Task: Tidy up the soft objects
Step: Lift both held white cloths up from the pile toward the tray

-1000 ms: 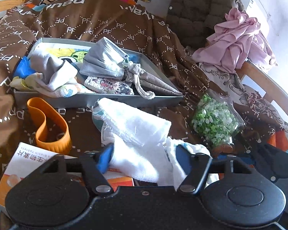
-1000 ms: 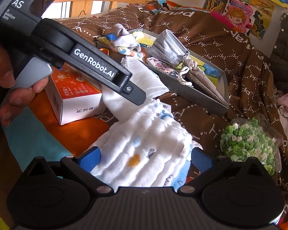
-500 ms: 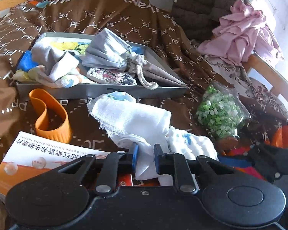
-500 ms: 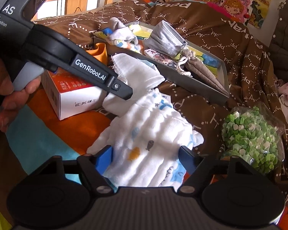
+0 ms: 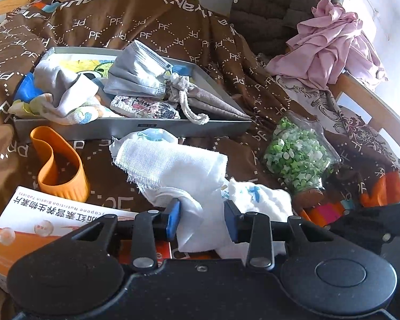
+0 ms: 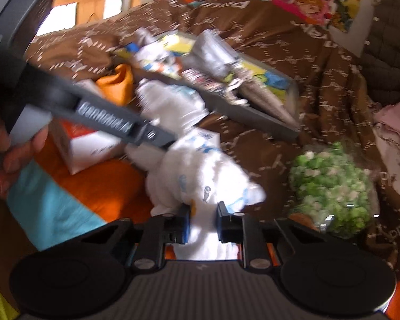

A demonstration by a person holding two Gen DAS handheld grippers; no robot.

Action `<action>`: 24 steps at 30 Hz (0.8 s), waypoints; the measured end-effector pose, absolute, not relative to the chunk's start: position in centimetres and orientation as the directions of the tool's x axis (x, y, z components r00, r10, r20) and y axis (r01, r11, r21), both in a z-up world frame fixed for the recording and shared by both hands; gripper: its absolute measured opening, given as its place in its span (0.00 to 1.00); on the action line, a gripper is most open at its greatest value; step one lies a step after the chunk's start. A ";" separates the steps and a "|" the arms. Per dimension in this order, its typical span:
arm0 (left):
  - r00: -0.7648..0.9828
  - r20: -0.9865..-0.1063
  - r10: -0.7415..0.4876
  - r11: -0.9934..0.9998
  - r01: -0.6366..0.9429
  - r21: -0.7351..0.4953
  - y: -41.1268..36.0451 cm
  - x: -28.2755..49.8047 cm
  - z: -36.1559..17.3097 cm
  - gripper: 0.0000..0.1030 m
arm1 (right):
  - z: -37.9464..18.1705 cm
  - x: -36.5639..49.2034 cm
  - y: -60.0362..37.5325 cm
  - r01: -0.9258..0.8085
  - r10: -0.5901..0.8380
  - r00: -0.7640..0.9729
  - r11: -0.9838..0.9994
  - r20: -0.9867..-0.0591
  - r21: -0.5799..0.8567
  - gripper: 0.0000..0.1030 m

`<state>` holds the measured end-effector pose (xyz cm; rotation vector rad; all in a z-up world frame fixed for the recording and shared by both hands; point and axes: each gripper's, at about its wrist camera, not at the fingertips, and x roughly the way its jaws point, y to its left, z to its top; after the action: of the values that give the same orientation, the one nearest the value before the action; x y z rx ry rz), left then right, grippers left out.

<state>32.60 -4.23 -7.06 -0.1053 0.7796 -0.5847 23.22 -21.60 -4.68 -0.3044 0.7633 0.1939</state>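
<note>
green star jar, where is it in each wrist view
Left wrist: the green star jar lies right of centre, on the brown blanket.
Right wrist: the jar lies at lower right, blurred.
Shared landmark: the grey tray, up and left of the jar in both.

Bed w/ brown PF-print blanket [image 5: 152, 29], wooden frame [image 5: 373, 104], cartoon posters [image 6: 314, 2] on white wall.

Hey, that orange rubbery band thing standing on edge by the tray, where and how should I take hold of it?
Pinch one wall of the orange band, coming down from above. It stands on edge as an open, bent loop, so its top rim is free and one finger can slip inside. The outward-bulging side facing the box looks easiest, though it will likely flex.
</note>
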 end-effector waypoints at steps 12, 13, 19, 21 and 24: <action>0.545 -0.620 -0.565 0.798 0.552 -0.242 -5.7 31.8 -7.4 0.68 | -2.7 23.8 -24.2 -0.194 0.055 0.736 0.972 -0.675 -0.132 0.18; 0.544 -0.623 -0.562 0.797 0.557 -0.233 -5.9 31.7 -7.5 0.68 | -2.5 23.8 -24.2 -0.191 0.056 0.740 0.973 -0.670 -0.130 0.18; 0.576 -0.631 -0.520 0.829 0.519 -0.210 -6.6 32.1 -7.8 0.63 | -1.8 23.7 -24.6 -0.160 0.045 0.761 0.980 -0.647 -0.120 0.19; 0.592 -0.634 -0.498 0.844 0.498 -0.198 -6.5 32.3 -7.9 0.54 | -1.9 23.8 -24.6 -0.161 0.047 0.760 0.980 -0.649 -0.118 0.19; 0.613 -0.637 -0.467 0.867 0.460 -0.192 -5.9 32.7 -8.1 0.33 | -2.0 23.8 -24.4 -0.168 0.051 0.759 0.978 -0.649 -0.120 0.19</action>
<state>32.67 -5.93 -8.05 -0.0093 0.7376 -0.5346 23.79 -24.44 -2.00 -0.1756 0.6996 0.1197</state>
